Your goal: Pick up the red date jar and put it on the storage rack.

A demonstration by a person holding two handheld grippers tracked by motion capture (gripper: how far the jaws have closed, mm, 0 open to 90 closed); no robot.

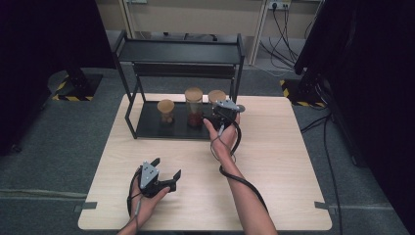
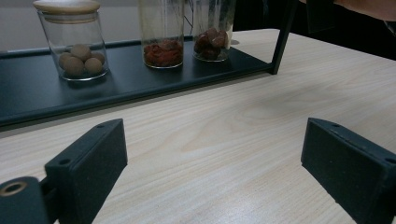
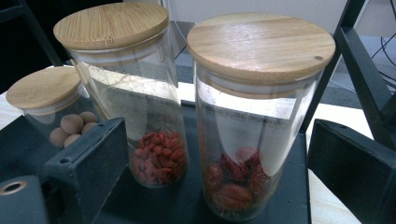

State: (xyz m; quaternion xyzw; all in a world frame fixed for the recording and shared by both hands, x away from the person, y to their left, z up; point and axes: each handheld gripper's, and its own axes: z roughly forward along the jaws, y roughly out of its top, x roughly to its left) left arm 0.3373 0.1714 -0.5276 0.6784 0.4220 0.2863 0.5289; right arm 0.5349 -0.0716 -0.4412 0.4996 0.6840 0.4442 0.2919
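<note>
A person stands at a wooden table [image 1: 274,161] with a gripper in each hand. The right gripper [image 3: 217,154] reaches into a black metal rack [image 1: 147,125], its jaws spread wide on either side of a tall glass jar of red dates [image 3: 247,140] with a bamboo lid — not yet pressing on the glass. This jar stands rightmost on the rack's bottom shelf, just beside a jar of goji berries [image 3: 154,135]. The left gripper [image 1: 164,174] rests near the table's front edge, jaws open and empty. To grip well, I would centre the jar between the pads, below the lid, and close squarely — clear of the neighbouring jar.
</note>
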